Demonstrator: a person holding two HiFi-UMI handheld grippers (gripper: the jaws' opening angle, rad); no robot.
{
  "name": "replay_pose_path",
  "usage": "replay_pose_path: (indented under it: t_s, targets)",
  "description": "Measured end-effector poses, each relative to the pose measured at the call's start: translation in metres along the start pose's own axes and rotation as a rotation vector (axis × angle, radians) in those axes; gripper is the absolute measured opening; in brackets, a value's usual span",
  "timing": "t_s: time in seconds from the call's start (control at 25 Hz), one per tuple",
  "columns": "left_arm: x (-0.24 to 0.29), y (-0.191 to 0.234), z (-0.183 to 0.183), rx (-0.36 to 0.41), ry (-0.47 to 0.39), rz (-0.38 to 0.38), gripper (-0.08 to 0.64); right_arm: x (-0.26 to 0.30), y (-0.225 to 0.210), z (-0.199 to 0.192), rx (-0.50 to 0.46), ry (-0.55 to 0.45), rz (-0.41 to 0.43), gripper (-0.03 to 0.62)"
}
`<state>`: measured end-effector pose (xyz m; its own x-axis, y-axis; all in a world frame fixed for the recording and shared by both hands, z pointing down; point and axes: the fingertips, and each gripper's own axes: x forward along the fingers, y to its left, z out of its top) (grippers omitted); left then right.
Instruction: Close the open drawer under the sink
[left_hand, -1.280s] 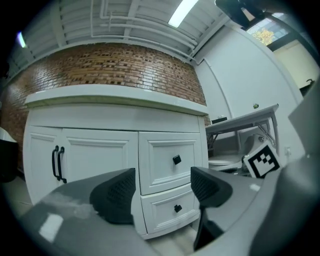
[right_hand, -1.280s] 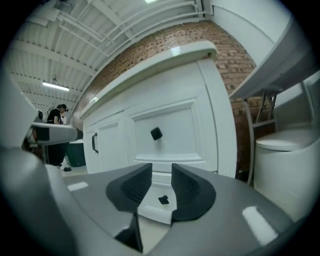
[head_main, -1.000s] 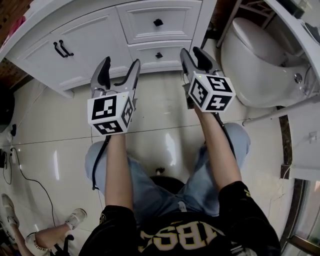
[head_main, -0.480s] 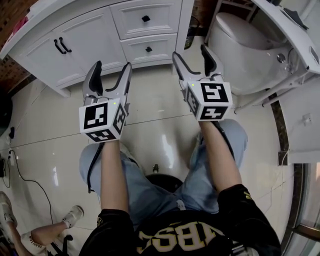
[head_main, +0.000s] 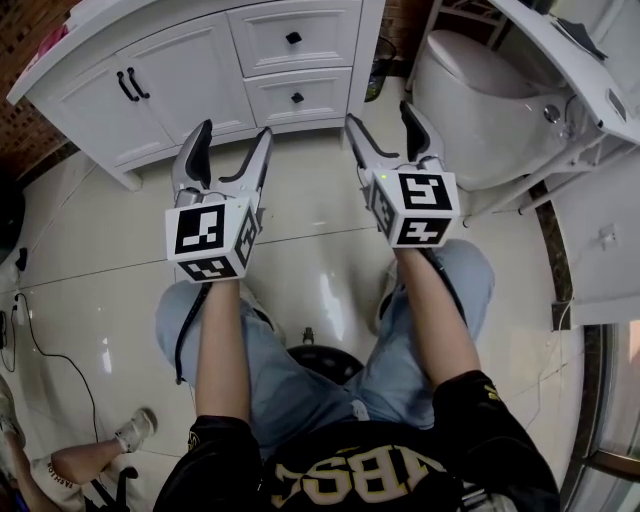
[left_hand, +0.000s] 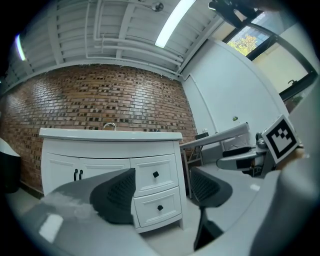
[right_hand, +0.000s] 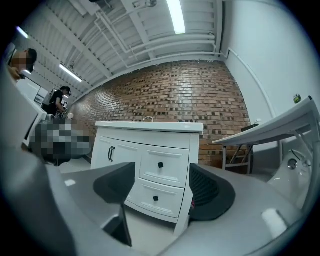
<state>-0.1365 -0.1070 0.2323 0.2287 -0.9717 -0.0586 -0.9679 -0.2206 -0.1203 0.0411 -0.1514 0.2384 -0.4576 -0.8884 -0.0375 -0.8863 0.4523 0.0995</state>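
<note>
The white sink cabinet (head_main: 170, 75) stands at the top of the head view, with two stacked drawers on its right side. The upper drawer (head_main: 320, 35) and the lower drawer (head_main: 325, 93) both sit flush with the cabinet front, each with a black knob. My left gripper (head_main: 233, 142) hovers over the tiled floor in front of the cabinet, open and empty. To its right, my right gripper (head_main: 381, 118) is also open and empty, level with the cabinet's right corner. In both gripper views the lower drawer (left_hand: 160, 212) (right_hand: 165, 197) shows between spread jaws, well short of contact.
A white toilet (head_main: 490, 90) stands right of the cabinet, under a white folding table (head_main: 560, 45). A black stool (head_main: 320, 362) is below me. A cable (head_main: 40, 345) and another person's foot (head_main: 130, 430) lie at lower left. People stand at far left of the right gripper view (right_hand: 60, 100).
Both grippers have drawn back from the cabinet front toward me. The right gripper's jaws, nearly together a second ago, have spread wide. Both drawers look flush throughout.
</note>
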Motion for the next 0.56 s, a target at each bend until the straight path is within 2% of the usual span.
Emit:
replay_pose_path:
  t_s: [0.12,0.56]
  targets:
    - [0.003,-0.001,-0.002,0.002,0.004,0.0,0.348,0.002,0.004,-0.002,-0.016,-0.001,0.011,0.333]
    - [0.016,-0.001,-0.007,-0.011,0.015,0.002,0.348,0.013,-0.003,-0.014,0.035,0.028,0.025,0.333]
